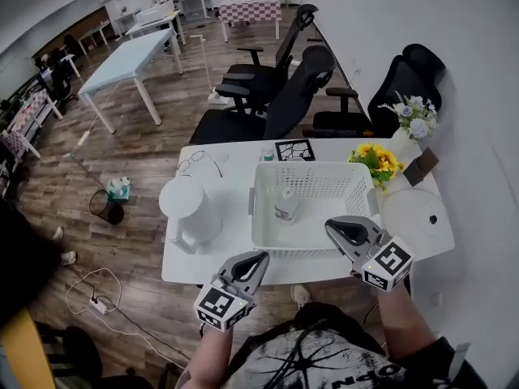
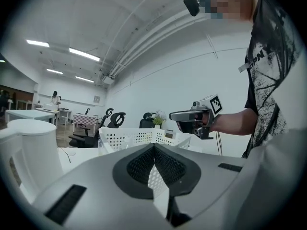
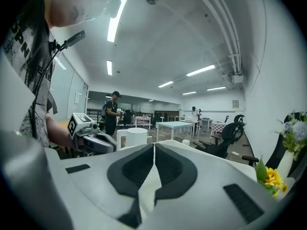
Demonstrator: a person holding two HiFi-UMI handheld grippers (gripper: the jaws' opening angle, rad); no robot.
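Both grippers hover at the near edge of a white table (image 1: 235, 250), holding nothing. My left gripper (image 1: 260, 258) is shut, its jaws meeting at the tips, and it points at the front left corner of a white perforated basket (image 1: 312, 186). My right gripper (image 1: 333, 228) is shut too and hangs over the basket's front rim, right of centre. A small pale cup (image 1: 285, 204) stands inside the basket. The left gripper view shows the basket (image 2: 129, 137) ahead and the right gripper (image 2: 184, 115) beyond it. The right gripper view shows the left gripper (image 3: 103, 143).
A white kettle (image 1: 192, 209) stands left of the basket, with glasses (image 1: 197, 163) behind it. Sunflowers (image 1: 378, 162), a vase of pale flowers (image 1: 409, 120) and a round white lid (image 1: 413, 213) sit at the right. Black office chairs (image 1: 276, 96) crowd the far side.
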